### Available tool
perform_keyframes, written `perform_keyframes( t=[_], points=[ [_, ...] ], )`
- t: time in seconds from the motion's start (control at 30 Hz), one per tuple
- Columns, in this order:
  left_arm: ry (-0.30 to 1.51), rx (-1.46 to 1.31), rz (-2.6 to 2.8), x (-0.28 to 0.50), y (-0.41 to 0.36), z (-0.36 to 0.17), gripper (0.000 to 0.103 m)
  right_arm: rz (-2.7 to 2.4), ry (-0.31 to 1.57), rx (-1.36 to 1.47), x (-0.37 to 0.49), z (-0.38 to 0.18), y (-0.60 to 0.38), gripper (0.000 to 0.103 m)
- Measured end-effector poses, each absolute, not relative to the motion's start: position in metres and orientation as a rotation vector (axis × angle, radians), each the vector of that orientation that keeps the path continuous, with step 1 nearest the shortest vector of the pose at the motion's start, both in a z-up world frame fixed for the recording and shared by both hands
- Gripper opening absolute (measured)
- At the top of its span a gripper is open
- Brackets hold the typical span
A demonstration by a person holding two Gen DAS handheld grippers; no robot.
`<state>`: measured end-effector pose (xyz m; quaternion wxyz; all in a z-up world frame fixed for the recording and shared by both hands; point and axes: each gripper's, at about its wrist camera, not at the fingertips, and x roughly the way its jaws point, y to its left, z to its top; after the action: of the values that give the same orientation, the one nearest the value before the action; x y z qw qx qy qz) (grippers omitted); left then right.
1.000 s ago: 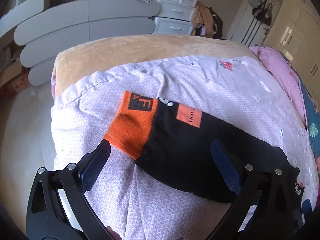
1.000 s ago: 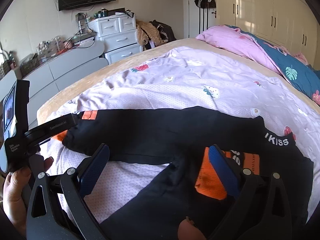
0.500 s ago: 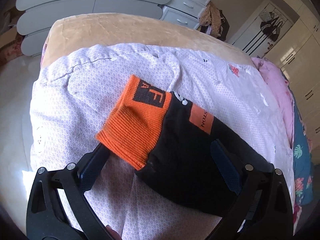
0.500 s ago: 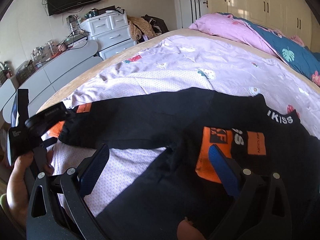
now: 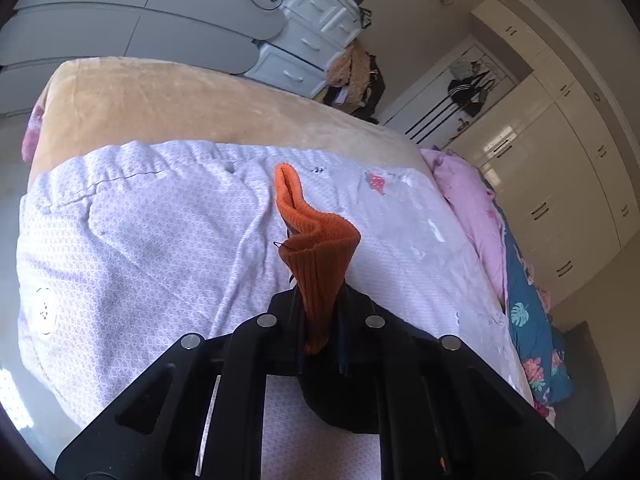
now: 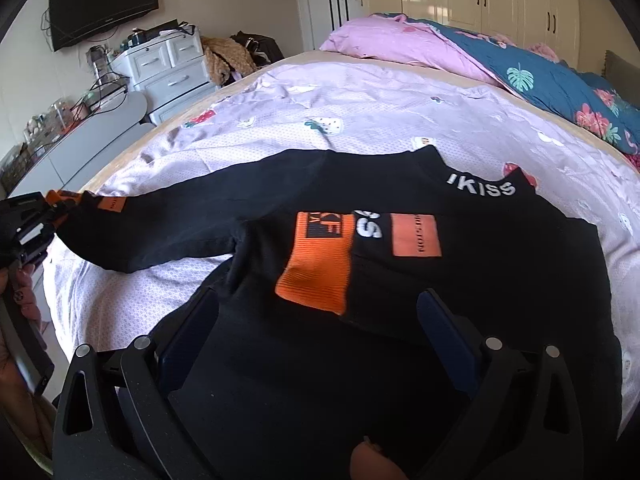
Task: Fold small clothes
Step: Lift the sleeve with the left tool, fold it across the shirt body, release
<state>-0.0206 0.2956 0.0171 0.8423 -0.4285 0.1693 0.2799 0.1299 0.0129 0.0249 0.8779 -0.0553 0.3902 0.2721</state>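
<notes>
A small black top with "IKISS" on its collar lies spread on the bed. Its right sleeve is folded across the chest, ending in an orange cuff. My right gripper hovers open just above that cuff and touches nothing. The other sleeve stretches out to the left. There my left gripper is shut on its orange cuff. In the left wrist view that cuff sticks up crumpled from between the closed left gripper, with black sleeve cloth hanging below the fingers.
The bed carries a lilac printed quilt. Pink bedding and a blue floral duvet lie at its far right. White drawers and grey cabinets stand beyond the bed's foot. A hand holds the left gripper.
The left jaws closed on the orange cuff and raised it off the quilt. The right gripper moved forward over the top, towards the folded sleeve's cuff.
</notes>
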Motion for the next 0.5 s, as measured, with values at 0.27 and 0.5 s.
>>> perform_keyframes(
  t=[0.27, 0.5],
  points=[
    [0.32, -0.821, 0.481, -0.011, 0.258, 0.051, 0.004, 0.53, 0.778, -0.109, 0.126, 0.041, -0.012, 0.099],
    [0.317, -0.766, 0.421, 0.0, 0.232, 0.068, 0.004, 0.504, 0.751, -0.062, 0.126, 0.059, -0.041, 0.099]
  ],
)
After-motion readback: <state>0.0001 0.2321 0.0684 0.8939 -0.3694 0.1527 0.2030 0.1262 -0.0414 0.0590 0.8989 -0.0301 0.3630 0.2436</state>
